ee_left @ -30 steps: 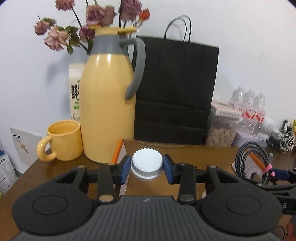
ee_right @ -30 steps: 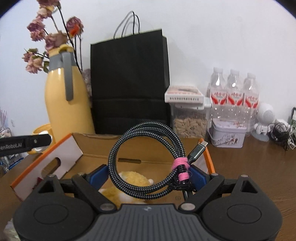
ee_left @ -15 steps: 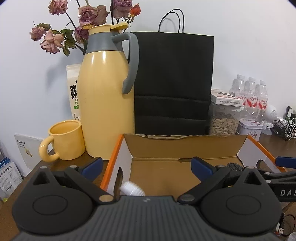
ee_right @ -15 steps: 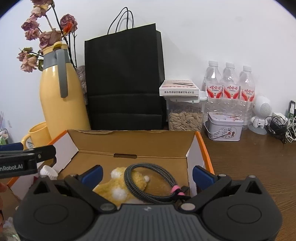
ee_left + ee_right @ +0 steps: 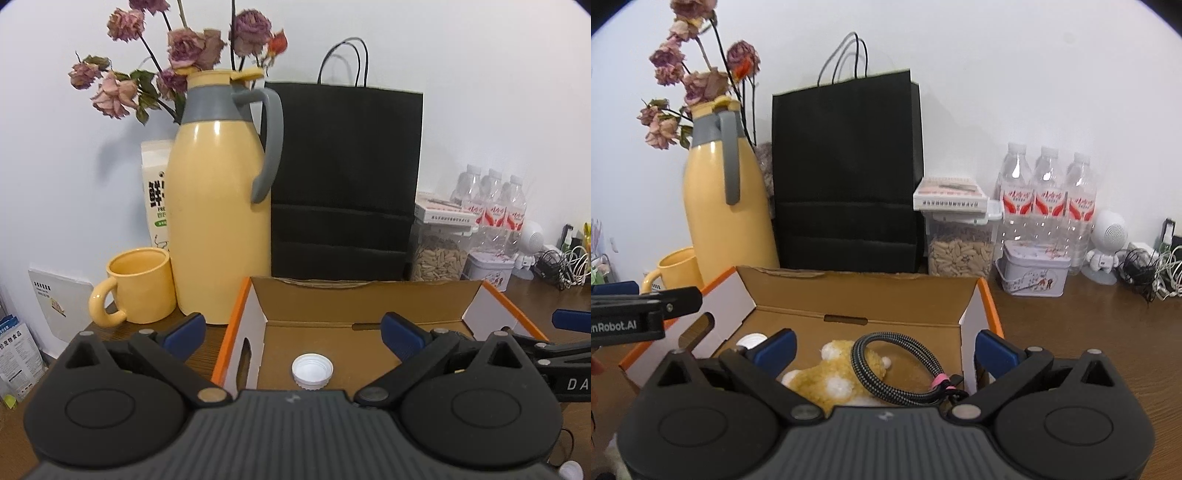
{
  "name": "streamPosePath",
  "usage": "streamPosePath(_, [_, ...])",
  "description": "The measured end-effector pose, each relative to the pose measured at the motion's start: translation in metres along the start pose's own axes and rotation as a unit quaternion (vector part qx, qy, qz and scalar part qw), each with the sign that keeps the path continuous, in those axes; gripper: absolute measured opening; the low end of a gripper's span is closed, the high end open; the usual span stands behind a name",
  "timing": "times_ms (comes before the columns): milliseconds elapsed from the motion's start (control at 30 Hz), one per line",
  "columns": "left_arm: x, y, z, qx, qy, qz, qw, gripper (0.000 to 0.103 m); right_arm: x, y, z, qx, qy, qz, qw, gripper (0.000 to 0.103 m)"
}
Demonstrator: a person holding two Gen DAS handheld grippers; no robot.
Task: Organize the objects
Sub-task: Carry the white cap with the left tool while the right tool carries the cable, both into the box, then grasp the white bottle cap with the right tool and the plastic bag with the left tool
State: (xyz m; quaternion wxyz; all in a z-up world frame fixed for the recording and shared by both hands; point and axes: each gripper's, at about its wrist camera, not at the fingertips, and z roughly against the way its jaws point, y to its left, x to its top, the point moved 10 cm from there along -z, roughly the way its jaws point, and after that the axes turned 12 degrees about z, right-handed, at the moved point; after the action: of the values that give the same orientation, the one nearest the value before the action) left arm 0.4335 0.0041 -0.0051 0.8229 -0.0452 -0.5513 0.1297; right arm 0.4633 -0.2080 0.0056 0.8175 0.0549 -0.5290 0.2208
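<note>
in the left wrist view, the left gripper [image 5: 291, 330] is filling the lower half of the frame, its blue-padded jaws standing as wide as they go with nothing between the pads. the last two readings match, so no jaw motion is being told here. below the gap, the white ribbed plastic bottle cap [image 5: 312, 370] is lying open side up on the floor of the open cardboard box with orange edges [image 5: 236, 325], near its left wall; the cap's lower edge is being cut off by the gripper body. at the right edge, part of the right gripper [image 5: 570, 319] is poking in, mostly cropped. behind the box, the yellow thermos jug with a grey handle [image 5: 218, 206] is hiding most of a white carton [image 5: 155, 199], and the black paper bag [image 5: 345, 177] is standing at centre. a yellow ceramic mug [image 5: 138, 284] is sitting at the left.

in the right wrist view, the right gripper [image 5: 884, 345] is also gaping fully, gripping nothing. between and below its pads, inside the same box [image 5: 991, 314], the black-and-grey braided cable coil with a pink tie [image 5: 905, 369] is lying on a yellow and white plush toy [image 5: 827, 376], whose shape is hard to make out behind the gripper. the cap [image 5: 751, 339] is peeking out beside the left pad, mostly hidden. the left gripper's tip [image 5: 665, 302] is entering from the left edge.
</note>
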Motion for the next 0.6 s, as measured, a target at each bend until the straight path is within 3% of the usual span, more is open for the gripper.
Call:
streamPosePath(300, [0.001, 0.011, 0.05, -0.016, -0.019, -0.001, 0.9997, 0.103, -0.001, -0.005, 0.058, -0.011, -0.026, 0.023, 0.999, 0.103])
streamPosePath(433, [-0.013, 0.021, 0.069, -0.02, -0.012, -0.001, 0.9997, 0.103, -0.022, -0.008, 0.082, -0.013, -0.022, 0.03, 0.999, 0.103])
streamPosePath(600, [-0.035, 0.032, 0.09, -0.02, -0.002, -0.011, 0.9997, 0.103, -0.065, -0.011, 0.096, -0.025, 0.018, 0.046, 0.998, 0.103])
